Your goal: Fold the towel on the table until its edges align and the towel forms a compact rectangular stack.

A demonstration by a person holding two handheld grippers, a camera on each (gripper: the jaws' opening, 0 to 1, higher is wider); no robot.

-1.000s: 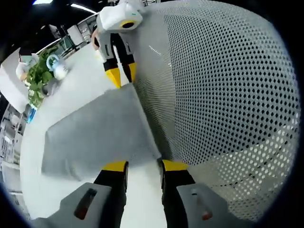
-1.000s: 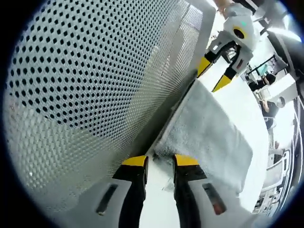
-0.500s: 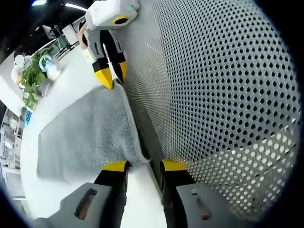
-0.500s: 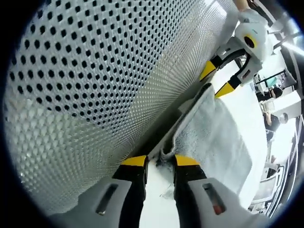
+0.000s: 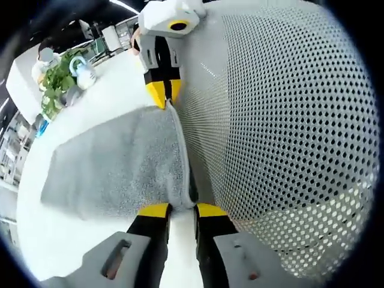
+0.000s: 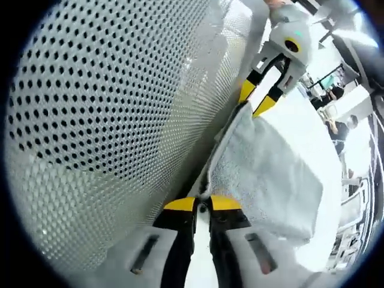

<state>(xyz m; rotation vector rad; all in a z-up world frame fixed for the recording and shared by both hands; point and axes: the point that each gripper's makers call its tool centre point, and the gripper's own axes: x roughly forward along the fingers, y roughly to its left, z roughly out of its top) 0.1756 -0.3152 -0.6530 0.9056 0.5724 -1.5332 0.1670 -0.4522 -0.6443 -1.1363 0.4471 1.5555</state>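
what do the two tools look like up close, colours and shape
Both match. The left tool has two black jaws capped with yellow tips, rising from light grey housings with dark slots and a small red mark. The right tool is built the same. Seen from across, each carries a white body above black-and-yellow jaws.

— We are seeing strong fisheye bending in both views: the perforated panel (image 5: 288, 132) is bulging like a dome and its holes are stretching toward the edges.

— Light is coming from overhead; a ceiling strip (image 5: 123, 6) is glowing at the top of the left gripper view. The desk (image 6: 300, 114) is washing out to near white in the right gripper view.

— The towel (image 5: 120, 162) is staying sharp, its weave readable, and a dark shadow is lying in the gap along its edge by the panel.

— The far background is going soft and overexposed.
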